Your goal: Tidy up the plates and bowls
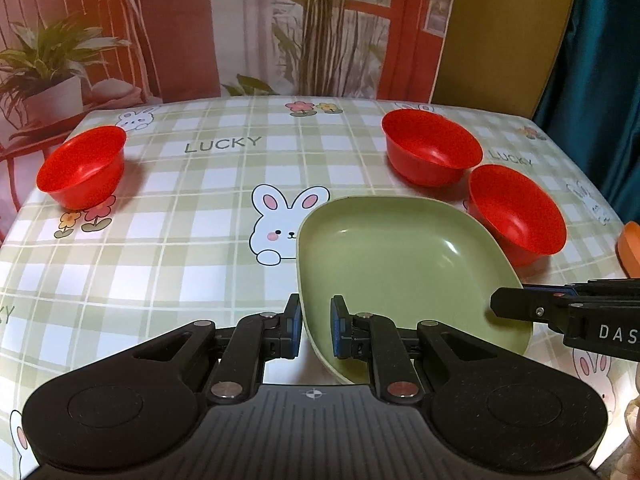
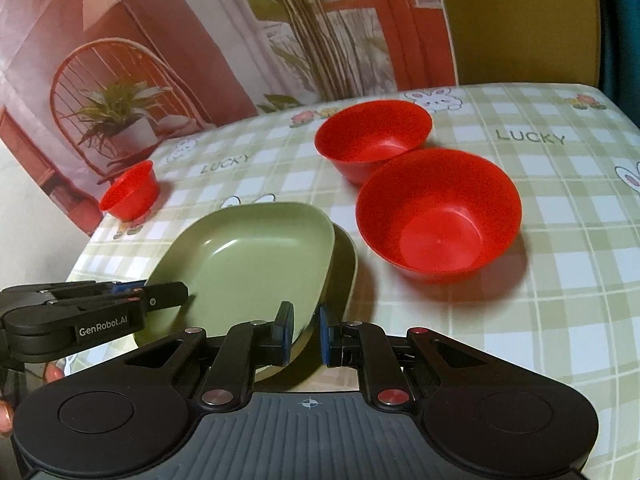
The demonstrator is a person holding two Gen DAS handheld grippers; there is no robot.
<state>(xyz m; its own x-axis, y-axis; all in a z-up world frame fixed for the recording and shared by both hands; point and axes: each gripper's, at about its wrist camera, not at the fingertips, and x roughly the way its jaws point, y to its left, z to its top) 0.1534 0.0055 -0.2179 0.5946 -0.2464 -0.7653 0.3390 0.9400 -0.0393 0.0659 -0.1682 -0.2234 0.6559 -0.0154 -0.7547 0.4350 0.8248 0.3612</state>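
Observation:
A green plate (image 1: 400,264) is held between both grippers. My left gripper (image 1: 315,330) is shut on its left rim. My right gripper (image 2: 305,332) is shut on its right rim; it also shows in the left wrist view (image 1: 520,306). In the right wrist view a second green plate (image 2: 346,264) lies under the first (image 2: 248,264), its edge sticking out to the right. Three red bowls stand on the table: one far left (image 1: 82,168), one at the back right (image 1: 432,148), one right of the plate (image 1: 518,210).
The table (image 1: 192,264) has a green checked cloth with rabbits. An orange object (image 1: 630,248) shows at the right edge. A printed backdrop hangs behind the table. The left gripper shows in the right wrist view (image 2: 168,295).

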